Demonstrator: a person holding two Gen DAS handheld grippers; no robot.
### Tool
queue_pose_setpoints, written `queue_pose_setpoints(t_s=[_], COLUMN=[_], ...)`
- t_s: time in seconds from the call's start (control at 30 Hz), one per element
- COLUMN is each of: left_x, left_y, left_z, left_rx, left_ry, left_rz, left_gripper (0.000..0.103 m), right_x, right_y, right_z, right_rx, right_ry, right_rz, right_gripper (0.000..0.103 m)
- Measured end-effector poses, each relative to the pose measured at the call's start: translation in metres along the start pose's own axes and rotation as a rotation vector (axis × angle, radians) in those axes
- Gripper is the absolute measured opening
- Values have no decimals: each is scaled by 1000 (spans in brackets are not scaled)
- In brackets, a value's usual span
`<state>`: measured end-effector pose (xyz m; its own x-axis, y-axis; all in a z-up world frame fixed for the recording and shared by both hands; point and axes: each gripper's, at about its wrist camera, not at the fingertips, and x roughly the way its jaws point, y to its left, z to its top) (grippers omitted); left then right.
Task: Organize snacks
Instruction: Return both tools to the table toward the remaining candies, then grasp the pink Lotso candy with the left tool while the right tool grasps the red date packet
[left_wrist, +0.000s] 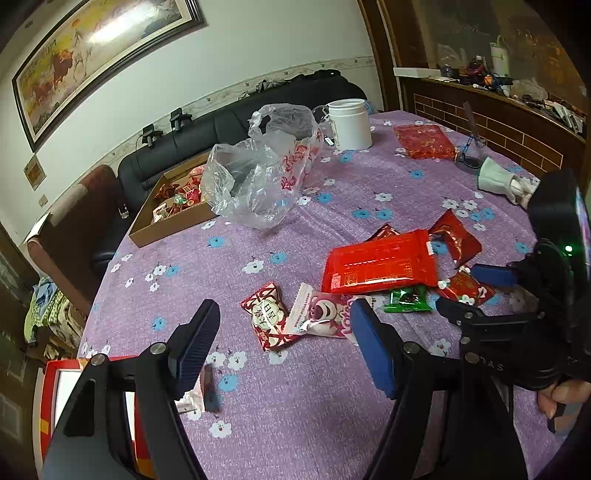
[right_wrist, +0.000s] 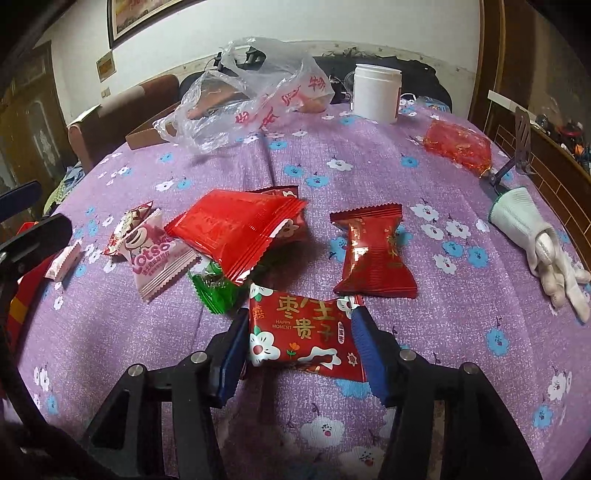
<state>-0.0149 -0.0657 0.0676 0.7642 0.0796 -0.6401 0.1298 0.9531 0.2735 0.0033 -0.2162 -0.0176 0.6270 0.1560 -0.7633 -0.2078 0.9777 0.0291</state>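
Snack packets lie in a loose heap on the purple flowered tablecloth (right_wrist: 110, 350). My right gripper (right_wrist: 299, 332) has its blue pads against both ends of a red flowered packet with gold characters (right_wrist: 306, 332), which also shows in the left wrist view (left_wrist: 465, 288). Beyond it lie a large red packet (right_wrist: 236, 229), a green packet (right_wrist: 214, 291), a dark red packet (right_wrist: 373, 251) and a pink Lotso packet (right_wrist: 151, 251). My left gripper (left_wrist: 284, 332) is open and empty, above the pink Lotso packet (left_wrist: 317, 314) and a red-and-white packet (left_wrist: 266, 314).
A cardboard tray (left_wrist: 166, 225) holding several snacks sits at the table's far left edge, behind a crumpled clear plastic bag (left_wrist: 258, 170). A white jar (left_wrist: 349, 123), a red mesh pouch (left_wrist: 424, 140), a white glove (right_wrist: 539, 243) and a small pink packet (right_wrist: 62, 262) are also on the table.
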Motion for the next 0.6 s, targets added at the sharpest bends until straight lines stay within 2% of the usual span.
queue_pose_setpoints(t_s=[0.6], left_x=[24], left_y=[7], left_z=[-1], left_rx=[-24], left_ry=[39], left_rz=[-16], left_gripper=[73], right_x=[1], right_y=[0], right_z=[1], right_rx=[0], right_ry=[1], right_rz=[6], right_gripper=[59])
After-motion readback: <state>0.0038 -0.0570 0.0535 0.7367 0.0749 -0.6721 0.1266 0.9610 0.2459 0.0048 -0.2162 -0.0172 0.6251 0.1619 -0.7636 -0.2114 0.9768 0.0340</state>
